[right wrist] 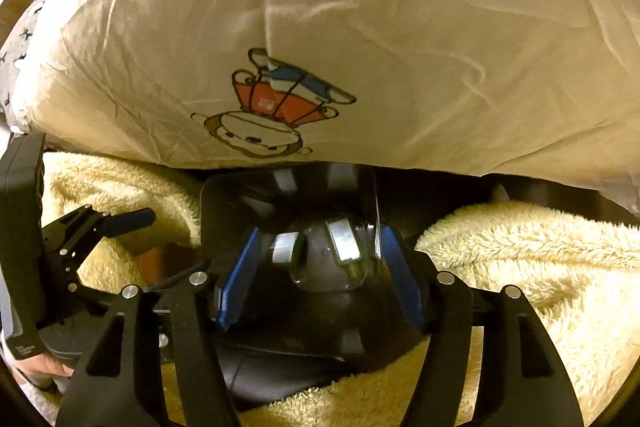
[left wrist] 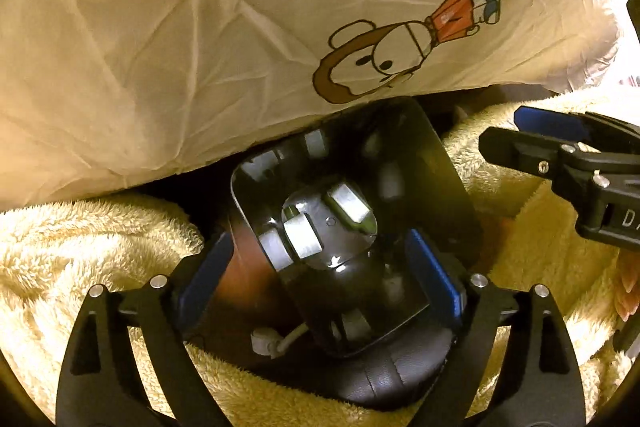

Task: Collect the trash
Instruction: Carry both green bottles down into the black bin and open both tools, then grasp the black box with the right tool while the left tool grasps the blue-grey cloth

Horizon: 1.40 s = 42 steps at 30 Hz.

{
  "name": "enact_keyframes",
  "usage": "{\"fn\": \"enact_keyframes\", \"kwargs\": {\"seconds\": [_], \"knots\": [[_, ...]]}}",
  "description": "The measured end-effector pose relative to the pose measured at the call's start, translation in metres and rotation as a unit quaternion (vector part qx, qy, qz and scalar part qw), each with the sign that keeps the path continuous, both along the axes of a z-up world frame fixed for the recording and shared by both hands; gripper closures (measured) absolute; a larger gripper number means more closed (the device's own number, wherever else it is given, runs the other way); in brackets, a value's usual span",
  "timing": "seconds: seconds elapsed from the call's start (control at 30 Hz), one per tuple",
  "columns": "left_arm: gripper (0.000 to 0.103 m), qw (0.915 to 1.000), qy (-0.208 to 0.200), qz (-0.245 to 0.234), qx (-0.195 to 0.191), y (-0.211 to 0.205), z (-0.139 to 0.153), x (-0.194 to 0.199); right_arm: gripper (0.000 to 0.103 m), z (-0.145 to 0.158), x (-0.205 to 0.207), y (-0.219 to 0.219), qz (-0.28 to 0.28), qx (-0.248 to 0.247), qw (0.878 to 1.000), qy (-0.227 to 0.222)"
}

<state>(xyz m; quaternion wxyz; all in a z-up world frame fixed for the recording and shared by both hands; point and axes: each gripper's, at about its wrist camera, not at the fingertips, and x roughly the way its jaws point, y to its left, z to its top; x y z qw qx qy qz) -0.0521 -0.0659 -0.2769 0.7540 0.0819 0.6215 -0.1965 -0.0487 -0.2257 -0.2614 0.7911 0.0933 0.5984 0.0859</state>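
Observation:
A glossy black tray with rounded corners lies tilted in a hollow of the blanket, partly under a pillow. Pale blocks show on its shiny surface. In the left wrist view my left gripper stands open, straddling the tray's near end with a gap beside its left blue pad. My right gripper hangs at the tray's right side over the blanket, nothing between its fingers. The right wrist view shows the same tray between my right gripper's parted blue pads. There my left gripper sits left of the tray.
A cream pillow with a cartoon monkey print overhangs the tray's far end. Fluffy yellow blanket surrounds the hollow. A black leather cushion and a white cable plug lie beneath. A hand shows at the lower left.

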Motion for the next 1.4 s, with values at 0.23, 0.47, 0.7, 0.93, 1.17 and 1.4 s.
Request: {"fn": "enact_keyframes", "kwargs": {"seconds": [0.23,0.47,0.7,0.93,1.17,1.4], "knots": [[0.019,0.9989,-0.043,0.012,0.016,0.002,0.016,0.004,0.038,0.03,0.002,-0.014,-0.012,-0.01,0.999,-0.039],[0.019,0.9908,-0.132,0.021,0.021,0.016,0.072,0.017,0.034,0.101,0.006,-0.03,-0.024,-0.042,0.989,-0.139],[0.019,0.9766,-0.212,0.033,0.007,0.025,0.13,0.047,0.032,0.15,0.036,-0.056,-0.052,-0.072,0.974,-0.209],[0.019,0.9646,-0.259,0.049,-0.01,0.024,0.17,0.086,0.032,0.171,0.077,-0.076,-0.085,-0.093,0.96,-0.249],[0.019,0.9563,-0.283,0.072,-0.015,0.011,0.182,0.132,0.026,0.178,0.129,-0.095,-0.116,-0.112,0.954,-0.254],[0.02,0.9523,-0.287,0.102,-0.021,-0.002,0.186,0.185,0.024,0.183,0.178,-0.103,-0.116,-0.125,0.952,-0.253]]}}
